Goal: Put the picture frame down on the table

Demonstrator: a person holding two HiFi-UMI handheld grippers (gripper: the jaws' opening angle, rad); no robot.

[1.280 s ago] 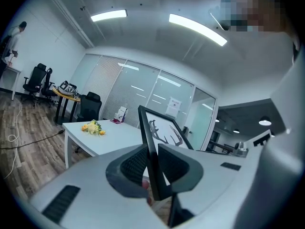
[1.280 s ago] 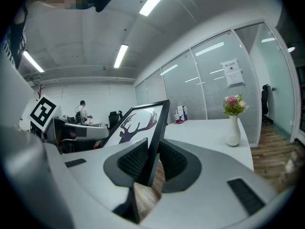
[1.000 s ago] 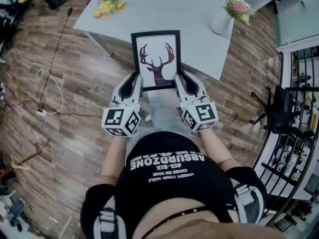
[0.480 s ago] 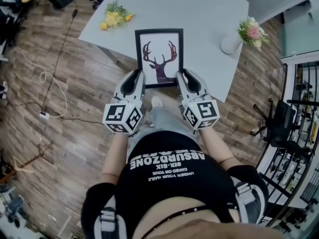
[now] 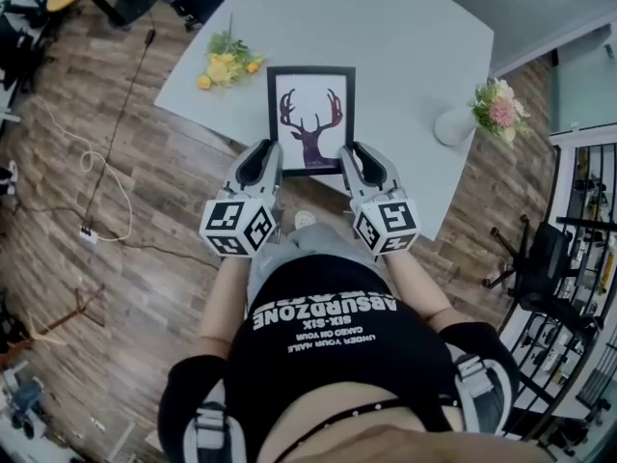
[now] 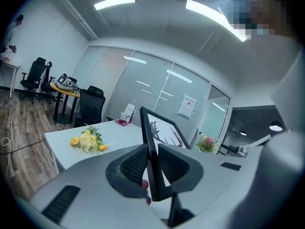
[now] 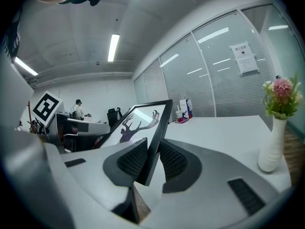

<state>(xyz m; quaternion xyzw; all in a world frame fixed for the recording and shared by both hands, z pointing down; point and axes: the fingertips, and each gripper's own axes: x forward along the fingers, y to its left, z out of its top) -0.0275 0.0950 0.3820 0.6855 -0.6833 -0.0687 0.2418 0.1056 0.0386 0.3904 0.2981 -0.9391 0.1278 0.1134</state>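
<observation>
Underneath, wood-plank floor [image 5: 145,239], with a thin cable [image 5: 108,133] trailing across at far left. Ahead, pale grey table [image 5: 405,27] with one rounded corner. On it, from left to right: bunch of yellow flowers [image 5: 228,66] lying flat near the left edge; white vase of pink flowers [image 5: 487,114] standing upright near the right edge. Further right, off the table, black office chair [image 5: 540,225]. Beyond the table, per the left gripper view: glass partition walls [image 6: 157,89] with blinds, strip lights on the ceiling, more black chairs [image 6: 90,108].

Picture frame [image 5: 310,119]: thin black border, white ground, dark silhouette of an antlered deer head. Sits over the near part of the table, between flowers and vase, apart from both. Rises at a tilt from the jaws in both gripper views; does not lie flat on the tabletop.

Left gripper [image 5: 262,162]: jaws closed on the frame's lower left edge, ribbed pads [image 6: 136,163] pressing front and back. Right gripper [image 5: 362,162]: clamped the same way on the lower right edge, frame edge [image 7: 151,144] seated between both pads.
</observation>
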